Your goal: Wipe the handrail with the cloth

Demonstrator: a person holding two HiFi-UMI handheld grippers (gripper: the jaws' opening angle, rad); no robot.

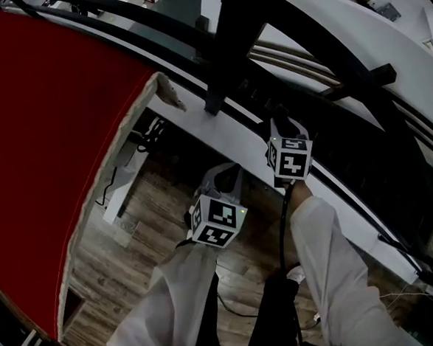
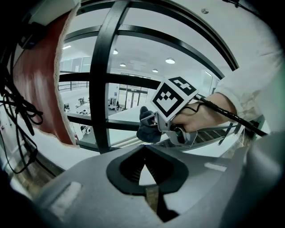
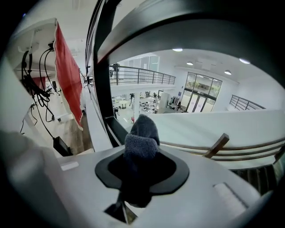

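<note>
My right gripper (image 1: 279,131) is shut on a dark grey-blue cloth (image 1: 275,121) close against the black railing. In the right gripper view the cloth (image 3: 141,138) bulges out between the jaws of the right gripper (image 3: 140,133), and the broad black handrail (image 3: 178,26) arches above it; I cannot tell whether they touch. The left gripper (image 1: 221,181) hangs lower and to the left, apart from the rail. In its own view the left gripper (image 2: 144,156) has its jaws together with nothing in them. That view also shows the right gripper (image 2: 150,122) and the cloth (image 2: 144,129).
A black upright post (image 1: 223,57) crosses the railing just left of the grippers. A large red banner (image 1: 44,143) hangs to the left. A white ledge (image 1: 344,204) runs under the rail, with a wood floor (image 1: 154,239) far below. Cables (image 3: 35,84) dangle by the banner.
</note>
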